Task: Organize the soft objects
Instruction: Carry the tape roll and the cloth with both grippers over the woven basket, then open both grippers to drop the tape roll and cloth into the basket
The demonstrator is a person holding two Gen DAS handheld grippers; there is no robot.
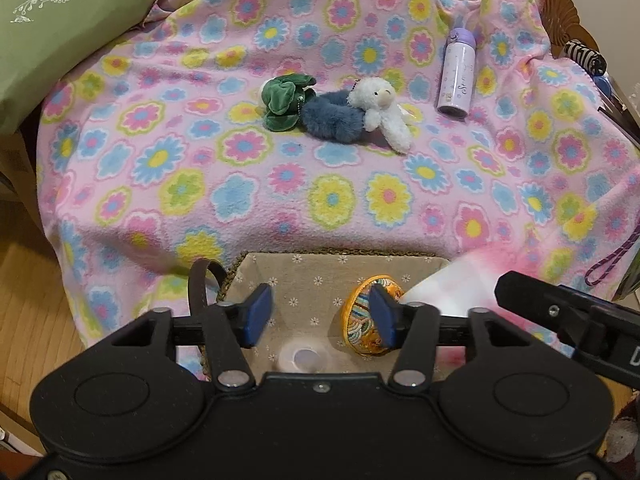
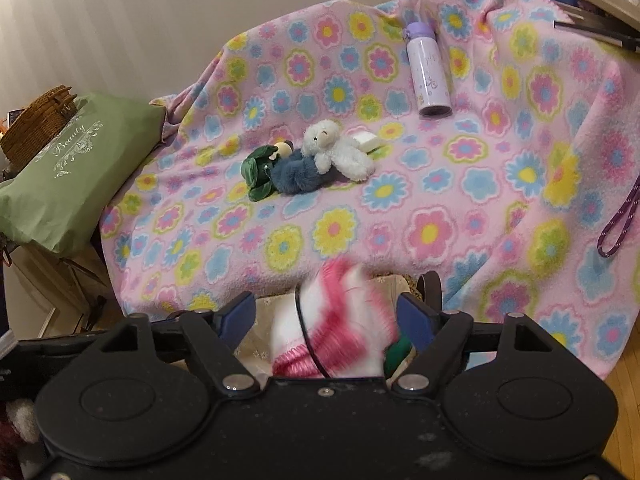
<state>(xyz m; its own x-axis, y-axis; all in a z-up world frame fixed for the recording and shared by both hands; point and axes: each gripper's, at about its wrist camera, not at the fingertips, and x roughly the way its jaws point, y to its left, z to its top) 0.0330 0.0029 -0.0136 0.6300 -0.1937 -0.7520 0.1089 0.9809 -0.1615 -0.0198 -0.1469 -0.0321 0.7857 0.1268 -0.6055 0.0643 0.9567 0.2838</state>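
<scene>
A white plush lamb point(image 1: 380, 110) point(image 2: 334, 148), a blue fluffy scrunchie point(image 1: 334, 116) point(image 2: 298, 174) and a green plush point(image 1: 284, 100) point(image 2: 258, 174) lie together on the flowered blanket point(image 1: 240, 184). A fabric-lined basket point(image 1: 320, 276) sits at the blanket's front edge, holding an orange embroidered pouch point(image 1: 360, 328). My left gripper point(image 1: 318, 316) is open above the basket. My right gripper point(image 2: 326, 318) is open, and a blurred pink-and-white fluffy item point(image 2: 336, 324) point(image 1: 460, 280) sits between its fingers over the basket.
A purple bottle point(image 1: 456, 74) point(image 2: 428, 72) lies on the blanket at the back right. A green pillow point(image 1: 60, 32) point(image 2: 76, 168) is at the left, with a wicker basket point(image 2: 38, 120) behind it. A purple cord point(image 2: 620, 224) hangs at the right. Wooden floor lies below.
</scene>
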